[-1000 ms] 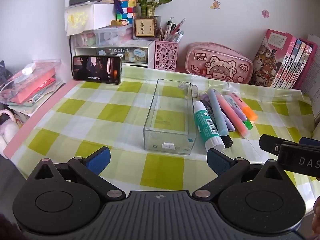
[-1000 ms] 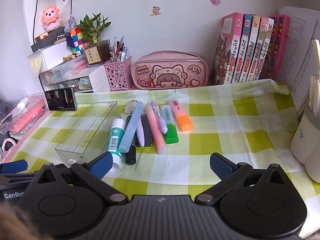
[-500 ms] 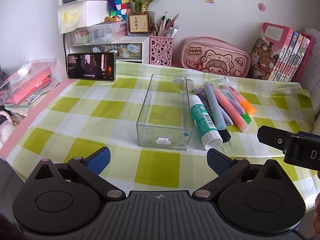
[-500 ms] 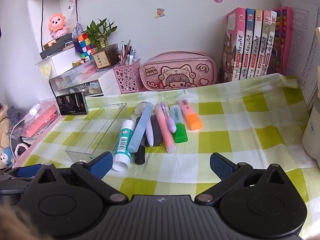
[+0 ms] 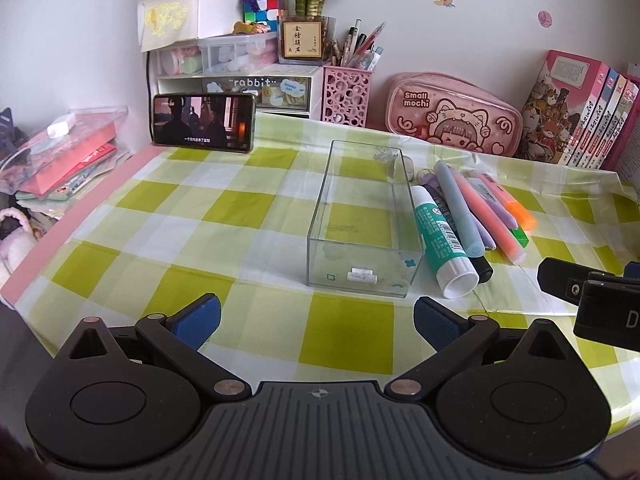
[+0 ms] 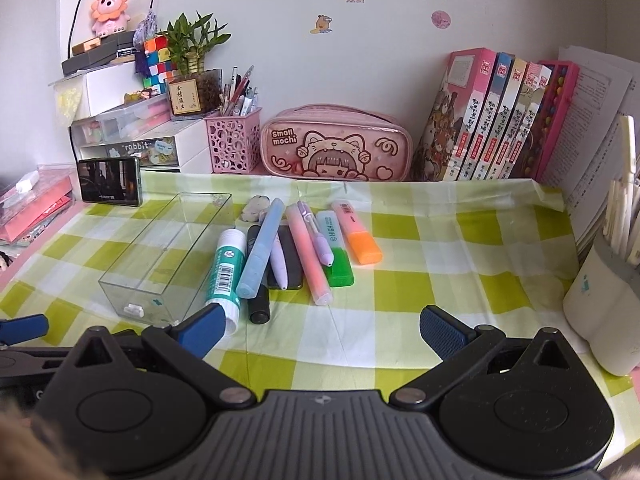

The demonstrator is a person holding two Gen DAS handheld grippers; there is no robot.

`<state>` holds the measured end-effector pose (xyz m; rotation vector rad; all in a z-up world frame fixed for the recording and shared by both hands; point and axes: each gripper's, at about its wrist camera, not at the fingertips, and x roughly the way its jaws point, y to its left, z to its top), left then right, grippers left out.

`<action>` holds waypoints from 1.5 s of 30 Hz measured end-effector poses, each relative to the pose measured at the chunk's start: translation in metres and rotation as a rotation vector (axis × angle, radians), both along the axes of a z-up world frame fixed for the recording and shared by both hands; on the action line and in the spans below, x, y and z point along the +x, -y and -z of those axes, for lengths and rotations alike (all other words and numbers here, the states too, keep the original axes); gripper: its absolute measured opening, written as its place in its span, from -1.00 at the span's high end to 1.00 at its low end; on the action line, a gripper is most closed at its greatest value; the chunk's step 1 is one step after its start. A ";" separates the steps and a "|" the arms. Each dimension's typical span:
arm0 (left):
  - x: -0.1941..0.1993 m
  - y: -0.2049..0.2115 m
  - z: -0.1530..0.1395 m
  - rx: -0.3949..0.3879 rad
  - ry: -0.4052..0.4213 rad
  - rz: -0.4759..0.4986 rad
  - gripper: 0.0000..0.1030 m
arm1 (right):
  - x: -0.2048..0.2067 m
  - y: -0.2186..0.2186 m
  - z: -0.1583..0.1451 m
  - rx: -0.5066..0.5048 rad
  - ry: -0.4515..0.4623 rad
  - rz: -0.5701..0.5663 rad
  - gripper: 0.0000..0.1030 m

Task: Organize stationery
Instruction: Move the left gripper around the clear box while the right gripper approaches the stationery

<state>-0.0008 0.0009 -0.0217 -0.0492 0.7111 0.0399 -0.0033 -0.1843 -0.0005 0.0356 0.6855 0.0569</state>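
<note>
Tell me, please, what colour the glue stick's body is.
The glue stick has a teal-green body with a white end, clearest in the right wrist view.

Bright, soft daylight; sharp, fisheye-curved edges

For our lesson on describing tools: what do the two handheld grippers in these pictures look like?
The left gripper and right gripper match: black ribbed body, two round black discs, angled black link arms with silver pivot pins, and blue textured pads on the fingers. A small compass-like mark sits mid-body. White lettering shows on the right gripper's side.
</note>
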 end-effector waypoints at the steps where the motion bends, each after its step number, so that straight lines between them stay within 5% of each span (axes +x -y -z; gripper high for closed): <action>1: 0.000 0.000 0.000 0.001 0.003 0.000 -0.90 | 0.000 -0.001 0.001 0.007 -0.004 -0.003 -0.75; 45: -0.009 0.013 0.000 0.037 0.036 0.048 -0.90 | 0.001 0.007 0.005 0.115 -0.045 -0.017 -0.74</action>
